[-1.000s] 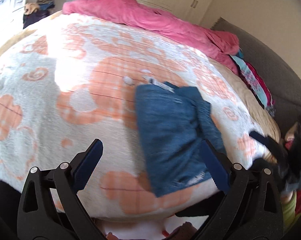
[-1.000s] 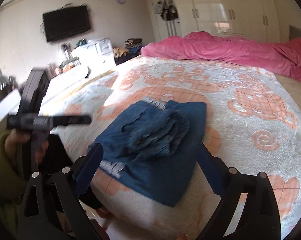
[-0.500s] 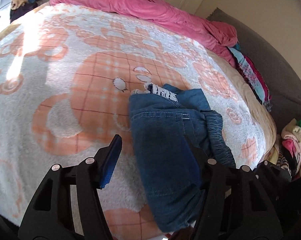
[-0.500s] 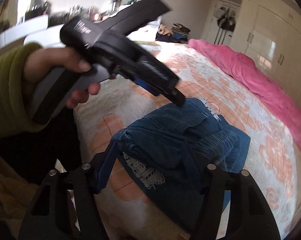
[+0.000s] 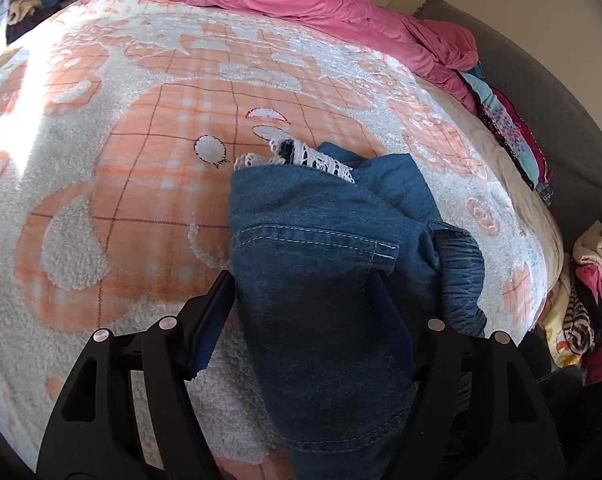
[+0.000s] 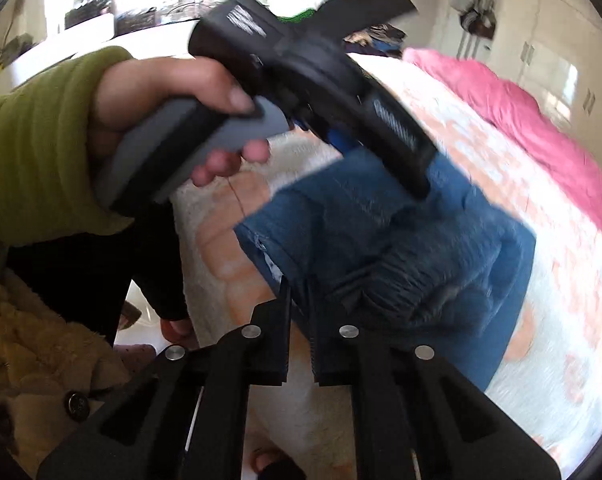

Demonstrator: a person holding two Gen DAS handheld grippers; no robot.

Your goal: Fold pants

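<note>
Folded blue pants (image 5: 325, 280) lie near the edge of the bed's orange-and-white blanket (image 5: 141, 160). Left gripper (image 5: 301, 292) straddles the denim, jaws recently widening; pad contact cannot be told. Right gripper (image 6: 299, 292) has just clenched on the pants' near edge. Left hand (image 6: 173, 92) wears a green sleeve (image 6: 37, 140).

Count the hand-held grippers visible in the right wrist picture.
2. The right hand-held gripper sits bottom centre, shut on the jeans edge. The left hand-held gripper reaches in from upper left, above the jeans.
</note>
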